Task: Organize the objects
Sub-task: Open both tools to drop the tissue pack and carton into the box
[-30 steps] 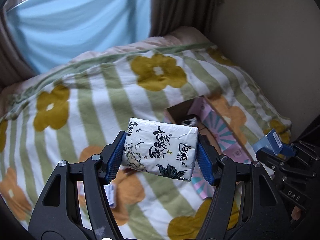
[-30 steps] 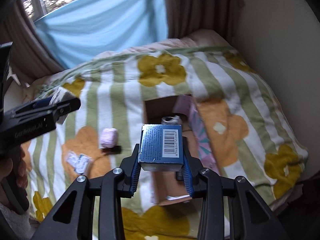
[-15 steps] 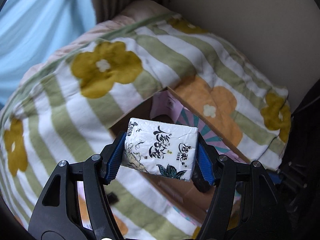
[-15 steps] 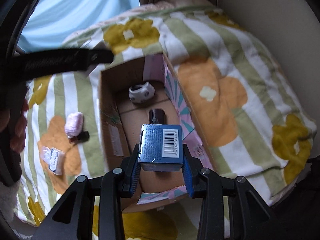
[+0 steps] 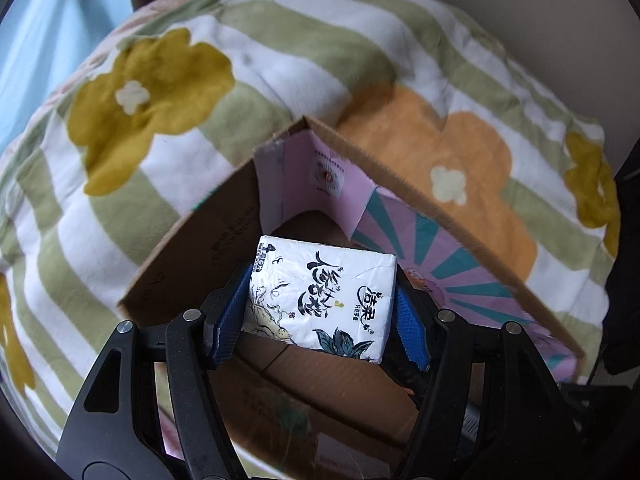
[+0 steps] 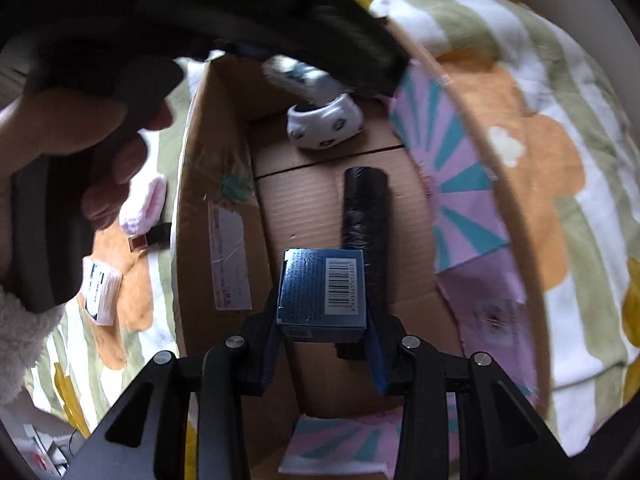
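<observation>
Black gripper (image 5: 320, 316) frames, blue ribbed pads (image 5: 230, 320), silver screws, fleecy white sleeve (image 6: 20, 344)

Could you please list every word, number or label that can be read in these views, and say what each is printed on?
"洁柔": brand mark on the white tissue pack held by the left gripper; its large brush calligraphy is too stylised to read.
Barcode on the blue box held by the right gripper: digits too small.
Shipping label on the cardboard box: blurred.
Packet on the blanket: unreadable.

I am in a bedroom at home: a bed under a flowered, striped blanket (image 5: 280, 80), a plain wall (image 5: 520, 8) just behind it, a curtain (image 5: 36, 32) at its head, and a cardboard box (image 5: 420, 184) lying open on the blanket.
</observation>
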A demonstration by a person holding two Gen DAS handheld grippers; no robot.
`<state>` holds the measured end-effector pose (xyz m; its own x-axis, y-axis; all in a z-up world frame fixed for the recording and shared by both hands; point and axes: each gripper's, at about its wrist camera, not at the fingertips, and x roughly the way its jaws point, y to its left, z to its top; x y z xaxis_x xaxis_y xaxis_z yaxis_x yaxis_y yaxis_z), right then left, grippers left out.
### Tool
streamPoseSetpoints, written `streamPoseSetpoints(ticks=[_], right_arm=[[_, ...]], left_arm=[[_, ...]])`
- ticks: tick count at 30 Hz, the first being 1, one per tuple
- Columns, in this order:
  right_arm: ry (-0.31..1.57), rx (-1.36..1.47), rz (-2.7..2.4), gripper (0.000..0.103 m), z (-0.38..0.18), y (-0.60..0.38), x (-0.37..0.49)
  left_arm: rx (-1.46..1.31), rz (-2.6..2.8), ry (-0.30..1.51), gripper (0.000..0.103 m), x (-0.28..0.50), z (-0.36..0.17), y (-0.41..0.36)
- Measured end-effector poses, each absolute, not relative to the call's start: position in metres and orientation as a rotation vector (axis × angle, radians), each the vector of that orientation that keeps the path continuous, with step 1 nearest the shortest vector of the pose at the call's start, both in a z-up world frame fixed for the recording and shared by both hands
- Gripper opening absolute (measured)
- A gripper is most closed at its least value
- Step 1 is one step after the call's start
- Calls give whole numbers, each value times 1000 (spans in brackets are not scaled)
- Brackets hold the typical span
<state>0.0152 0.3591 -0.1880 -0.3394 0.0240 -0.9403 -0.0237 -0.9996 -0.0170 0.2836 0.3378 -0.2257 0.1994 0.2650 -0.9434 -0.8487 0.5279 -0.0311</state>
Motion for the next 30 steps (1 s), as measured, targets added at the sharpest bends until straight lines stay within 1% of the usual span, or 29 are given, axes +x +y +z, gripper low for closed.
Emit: streamPoseSetpoints(ticks=[8, 9, 10, 11, 12, 14, 19, 30], right_arm=[[-8, -1810, 2585, 35, -194, 358, 11], [-15, -1820, 2578, 44, -195, 357, 11], [-22, -1820, 2577, 74, -194, 356, 11], [-37, -1798, 2579, 87, -193, 356, 12], [-51, -1775, 2579, 103, -191, 356, 13], [-46, -1762, 2598, 103, -188, 359, 15], [42, -1760, 2588, 103, -187, 368, 20], [53, -1737, 2598, 103, -179, 372, 32]], left_arm=[[-597, 838, 1125, 64, 294, -234, 337], [-588, 834, 1121, 69, 294, -232, 337], [-581, 827, 1122, 77, 296, -230, 336], [-575, 820, 1127, 102, 298, -228, 335], [-562, 822, 1122, 103, 299, -225, 334], [-540, 817, 1126, 103, 301, -222, 332], [-547, 810, 1140, 103, 304, -221, 332], [-546, 817, 1127, 103, 300, -208, 326]])
